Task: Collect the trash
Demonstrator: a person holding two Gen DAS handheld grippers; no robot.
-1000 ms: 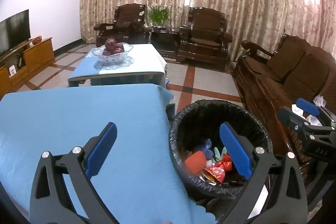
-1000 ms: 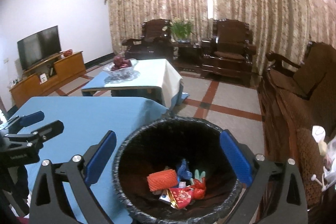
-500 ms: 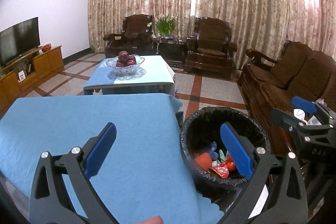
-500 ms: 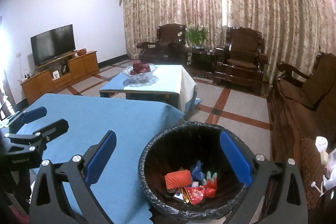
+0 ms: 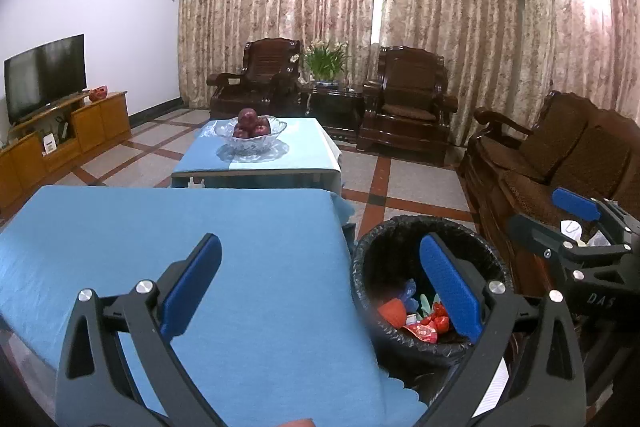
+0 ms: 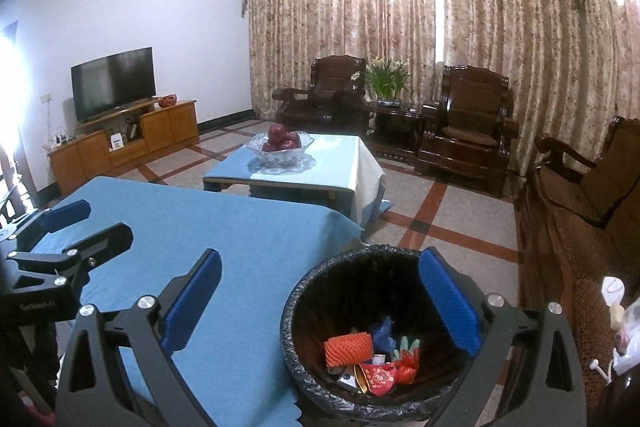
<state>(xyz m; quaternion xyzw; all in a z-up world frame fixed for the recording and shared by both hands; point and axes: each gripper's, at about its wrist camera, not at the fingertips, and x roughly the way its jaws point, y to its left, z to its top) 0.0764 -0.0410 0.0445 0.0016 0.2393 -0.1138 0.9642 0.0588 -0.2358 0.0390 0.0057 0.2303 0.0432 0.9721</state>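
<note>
A round bin with a black liner (image 6: 308, 291) (image 5: 362, 255) stands on the floor at the right end of the blue-clothed table (image 5: 180, 227) (image 6: 224, 227). Inside lie an orange foam net (image 6: 347, 347), red wrappers (image 6: 378, 375) and bluish scraps; they also show in the left wrist view (image 5: 420, 319). My left gripper (image 5: 320, 287) is open and empty above the table's right edge; it also shows in the right wrist view (image 6: 72, 223). My right gripper (image 6: 320, 303) is open and empty above the bin; it also shows in the left wrist view (image 5: 560, 215).
A second low table (image 5: 296, 155) with a glass bowl of red fruit (image 5: 251, 131) stands behind. Dark wooden armchairs (image 5: 408, 99) and a sofa (image 5: 560, 155) line the back and right. A TV (image 6: 114, 81) on a wooden cabinet is at left. White bags (image 6: 624, 315) lie on the sofa.
Both grippers have risen and tilted up from the bin, so more of the room shows and the bin sits lower in view. Both stay open and empty.
</note>
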